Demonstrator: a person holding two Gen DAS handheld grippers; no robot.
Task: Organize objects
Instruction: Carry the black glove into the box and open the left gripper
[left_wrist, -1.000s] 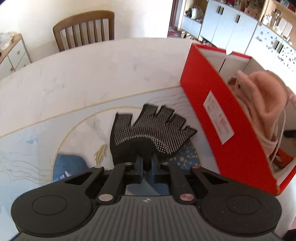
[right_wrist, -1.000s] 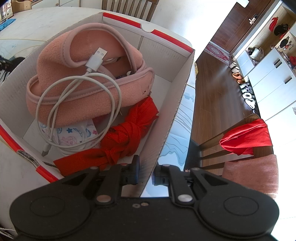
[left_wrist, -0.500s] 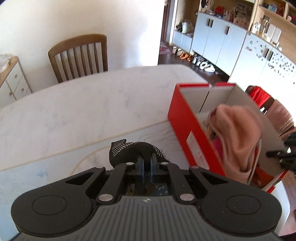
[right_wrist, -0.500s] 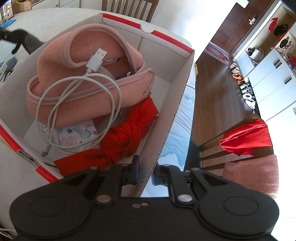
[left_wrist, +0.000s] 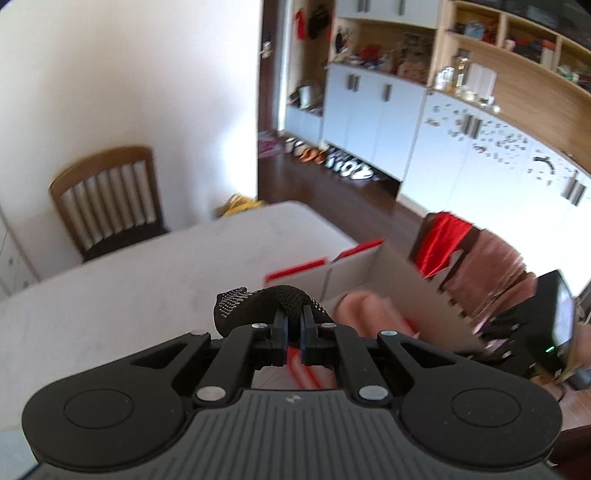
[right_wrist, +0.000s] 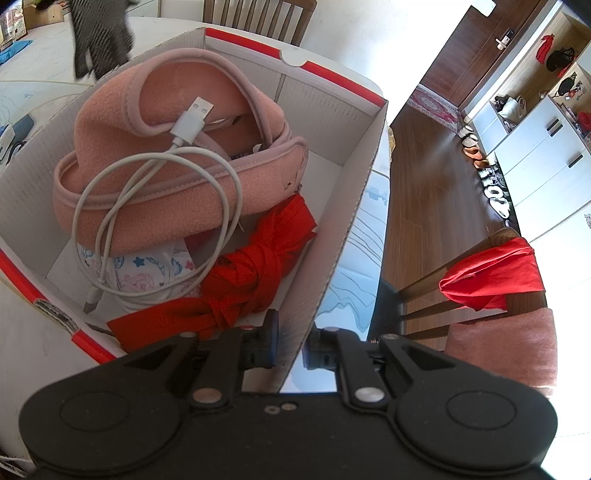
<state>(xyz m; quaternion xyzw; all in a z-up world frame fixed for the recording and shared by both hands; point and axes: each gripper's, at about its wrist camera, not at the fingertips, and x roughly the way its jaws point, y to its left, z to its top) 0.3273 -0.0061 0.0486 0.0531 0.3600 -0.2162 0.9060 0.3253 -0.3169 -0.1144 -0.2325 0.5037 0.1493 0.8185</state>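
My left gripper (left_wrist: 293, 321) is shut on a black dotted glove (left_wrist: 258, 301), which it holds up in the air above the table near the red shoebox (left_wrist: 295, 271). In the right wrist view the same glove (right_wrist: 99, 37) hangs beyond the box's far left corner. My right gripper (right_wrist: 290, 341) is shut on the box's near cardboard wall (right_wrist: 332, 266). Inside the box lie a pink fleece pouch (right_wrist: 177, 155), a white USB cable (right_wrist: 155, 177), a knotted red cloth (right_wrist: 251, 273) and a patterned white cloth (right_wrist: 144, 269).
The white marble table (left_wrist: 129, 295) runs to a wooden chair (left_wrist: 107, 199) at its far side. Another chair with a red cloth (right_wrist: 491, 273) and a pink cushion stands right of the box. White cabinets and shoes line the wooden floor (right_wrist: 424, 192).
My left gripper has lifted the glove off the table mat and carried it up toward the box. The right gripper and the box have not moved.
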